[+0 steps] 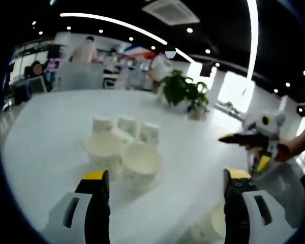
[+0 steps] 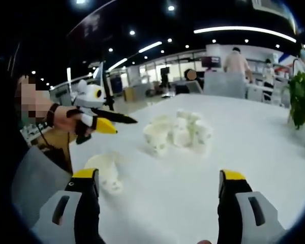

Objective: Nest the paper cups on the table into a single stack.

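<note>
Several white paper cups stand in a cluster on the white table (image 1: 51, 137). Two cups are upright, one on the left (image 1: 102, 147) and one nearer me (image 1: 141, 162). Behind them three cups are upside down (image 1: 127, 124). Another cup (image 1: 216, 223) lies near the table edge at lower right. My left gripper (image 1: 166, 175) is open and empty, a little short of the nearer upright cup. My right gripper (image 2: 159, 175) is also open and empty, facing the cup cluster (image 2: 178, 132) from farther off. The lone lying cup (image 2: 104, 170) is to its left. Each gripper shows in the other's view, held by a hand (image 1: 249, 137) (image 2: 99, 119).
A potted plant (image 1: 185, 91) (image 2: 301, 96) stands on the far side of the table. Beyond it are people, chairs and desks in an open office. The table's rounded edge (image 2: 81, 152) runs close to the lying cup.
</note>
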### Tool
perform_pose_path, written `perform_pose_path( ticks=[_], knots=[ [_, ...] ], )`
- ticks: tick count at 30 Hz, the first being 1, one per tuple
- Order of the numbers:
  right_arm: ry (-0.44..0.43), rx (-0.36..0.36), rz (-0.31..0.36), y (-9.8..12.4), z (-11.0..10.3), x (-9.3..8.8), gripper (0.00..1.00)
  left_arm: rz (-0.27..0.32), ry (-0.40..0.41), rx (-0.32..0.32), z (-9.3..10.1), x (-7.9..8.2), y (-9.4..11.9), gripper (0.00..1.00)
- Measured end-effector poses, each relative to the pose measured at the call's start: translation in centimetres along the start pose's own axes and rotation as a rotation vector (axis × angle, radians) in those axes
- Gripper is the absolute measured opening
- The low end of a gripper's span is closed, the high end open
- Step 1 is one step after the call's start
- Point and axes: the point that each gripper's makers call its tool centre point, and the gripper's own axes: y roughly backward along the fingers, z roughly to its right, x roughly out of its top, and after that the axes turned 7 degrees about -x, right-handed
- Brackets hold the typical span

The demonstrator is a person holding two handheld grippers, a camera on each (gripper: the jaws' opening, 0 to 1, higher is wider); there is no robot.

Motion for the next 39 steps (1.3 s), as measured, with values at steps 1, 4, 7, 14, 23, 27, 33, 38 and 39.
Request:
perform_pose_path(
  ticks=[1,4,7,14,23,27,33,38,39],
  knots=[
    [-0.001,-0.001,0.0,0.0,0.0,0.0,0.96,-0.002,-0.001,-0.001,-0.1,0.0,-0.1,0.92],
    [-0.009,-0.007,0.001,-0.1,0.1,-0.1,0.96,-0.013,-0.004,-0.007,-0.2,-0.3,-0.7,0.91],
    [-0.012,-0.004,-0.007,-0.1,0.0,-0.4,0.96,-0.011,0.003,-0.01,-0.2,-0.3,-1.1,0.9],
    [-0.015,-0.002,-0.006,0.2,0.1,-0.5,0.95,-0.035,-0.007,-0.012,-0.1,-0.9,-2.3,0.85],
    [-0.021,0.001,-0.009,0.6,0.0,-0.7,0.95,-0.044,-0.001,-0.013,-0.6,-0.9,-3.6,0.82],
    [-0.033,-0.005,-0.011,0.8,0.1,-0.9,0.95,-0.044,-0.004,-0.015,-1.0,-0.8,-3.9,0.82],
    [-0.045,-0.012,-0.009,1.0,0.1,-1.0,0.95,-0.041,-0.01,-0.005,-1.7,-0.7,-4.3,0.82],
    [-0.056,-0.019,-0.003,1.3,0.2,-1.0,0.95,-0.051,-0.014,0.013,-2.1,-0.9,-4.5,0.82],
    [-0.057,-0.019,-0.004,1.3,0.2,-0.9,0.95,-0.052,-0.014,0.014,-2.1,-0.9,-4.6,0.82]
  ],
)
